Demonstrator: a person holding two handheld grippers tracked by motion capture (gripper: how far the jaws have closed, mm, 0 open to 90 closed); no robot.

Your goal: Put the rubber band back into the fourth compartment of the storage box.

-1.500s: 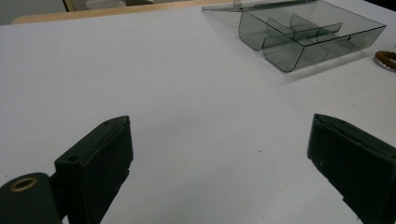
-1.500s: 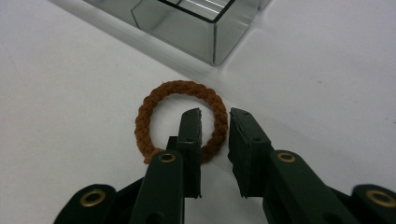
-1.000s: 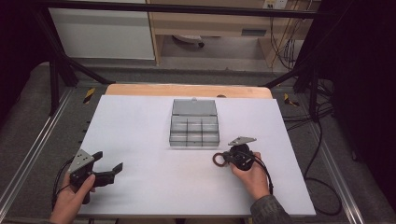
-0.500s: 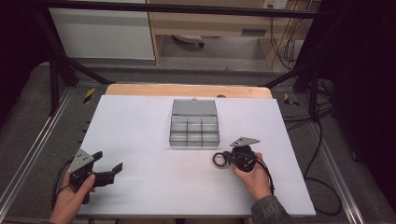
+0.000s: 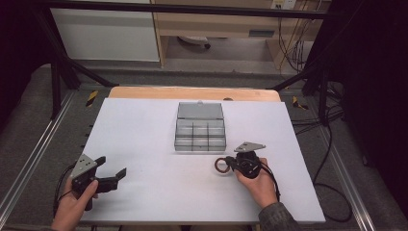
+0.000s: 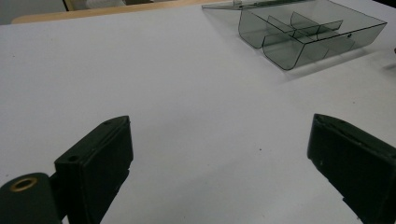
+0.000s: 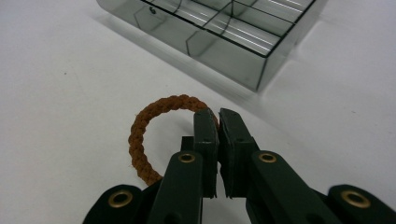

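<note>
The right gripper (image 7: pixel 217 116) pinches a brown rope ring (image 7: pixel 140 135) just beside the clear box (image 5: pixel 200 127); the left gripper (image 5: pixel 113 166) gapes empty, well apart.

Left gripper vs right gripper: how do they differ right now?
The left gripper has its jaws spread wide with bare white table between them; the right gripper is shut on the brown braided rope ring. The left sits far from the clear smoky plastic compartment box; the right sits close beside it. Both are black and hand-held.

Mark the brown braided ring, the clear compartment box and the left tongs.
brown braided ring (image 7: pixel 140 122), right gripper view, its left arc.
clear compartment box (image 5: pixel 200 135), high view, centre divider.
left tongs (image 5: pixel 111 168), high view, midway between the tips.
</note>
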